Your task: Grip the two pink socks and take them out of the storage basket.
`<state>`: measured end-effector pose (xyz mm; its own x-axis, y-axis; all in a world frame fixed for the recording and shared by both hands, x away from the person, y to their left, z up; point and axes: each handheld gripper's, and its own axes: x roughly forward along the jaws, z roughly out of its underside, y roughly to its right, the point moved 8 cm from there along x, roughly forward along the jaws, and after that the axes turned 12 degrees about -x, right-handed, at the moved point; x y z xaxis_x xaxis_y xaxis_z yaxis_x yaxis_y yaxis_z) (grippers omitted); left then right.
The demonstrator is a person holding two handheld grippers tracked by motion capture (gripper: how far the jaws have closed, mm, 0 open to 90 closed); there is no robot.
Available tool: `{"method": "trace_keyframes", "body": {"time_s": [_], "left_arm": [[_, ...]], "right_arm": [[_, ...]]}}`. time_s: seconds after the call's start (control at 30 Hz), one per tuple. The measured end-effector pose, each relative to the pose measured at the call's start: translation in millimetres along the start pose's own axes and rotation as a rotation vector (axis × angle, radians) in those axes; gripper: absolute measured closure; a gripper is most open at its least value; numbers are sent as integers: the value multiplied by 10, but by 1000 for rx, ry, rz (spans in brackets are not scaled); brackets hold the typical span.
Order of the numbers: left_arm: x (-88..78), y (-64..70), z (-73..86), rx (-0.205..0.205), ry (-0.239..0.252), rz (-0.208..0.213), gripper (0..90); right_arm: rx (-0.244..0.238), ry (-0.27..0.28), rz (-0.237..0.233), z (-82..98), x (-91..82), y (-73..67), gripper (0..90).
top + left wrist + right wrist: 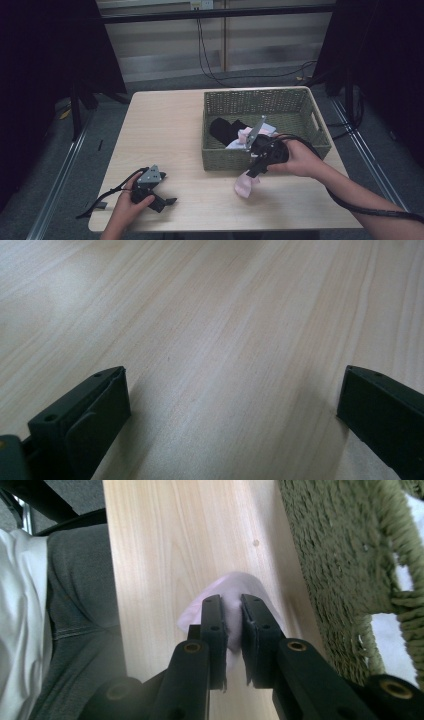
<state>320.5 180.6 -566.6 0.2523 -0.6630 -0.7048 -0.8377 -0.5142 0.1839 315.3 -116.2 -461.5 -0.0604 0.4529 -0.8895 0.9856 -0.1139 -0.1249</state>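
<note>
1. Right gripper (231, 611): clenched on a pink cloth (235, 587), just in front of the green woven basket (222, 156), cloth's lower end on the wooden table (165, 130).
2. Left gripper (232, 390): released, jaws wide apart, nothing between, low over bare tabletop.

One desk (170, 130). One woven basket (260, 100). One pink cloth (246, 184) outside basket. Two tongs: left tongs (170, 201), right tongs (251, 172).

A pale pink sock (245, 184) hangs crumpled, its lower end on the table just before the basket.
</note>
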Motion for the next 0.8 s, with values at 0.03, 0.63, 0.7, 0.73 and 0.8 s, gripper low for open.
{"method": "trace_keyframes", "body": {"time_s": [0.03, 0.63, 0.7, 0.73, 0.8], "left_arm": [[0, 0, 0, 0, 0, 0, 0], [0, 0, 0, 0, 0, 0, 0], [0, 0, 0, 0, 0, 0, 0], [0, 0, 0, 0, 0, 0, 0], [0, 0, 0, 0, 0, 0, 0]], "right_arm": [[10, -11, 0, 11, 11, -2, 805], [29, -34, 4, 187, 186, 13, 752], [26, -35, 7, 198, 181, 13, 742], [26, -35, 7, 198, 181, 13, 742], [36, -27, 0, 205, 162, -5, 716]]}}
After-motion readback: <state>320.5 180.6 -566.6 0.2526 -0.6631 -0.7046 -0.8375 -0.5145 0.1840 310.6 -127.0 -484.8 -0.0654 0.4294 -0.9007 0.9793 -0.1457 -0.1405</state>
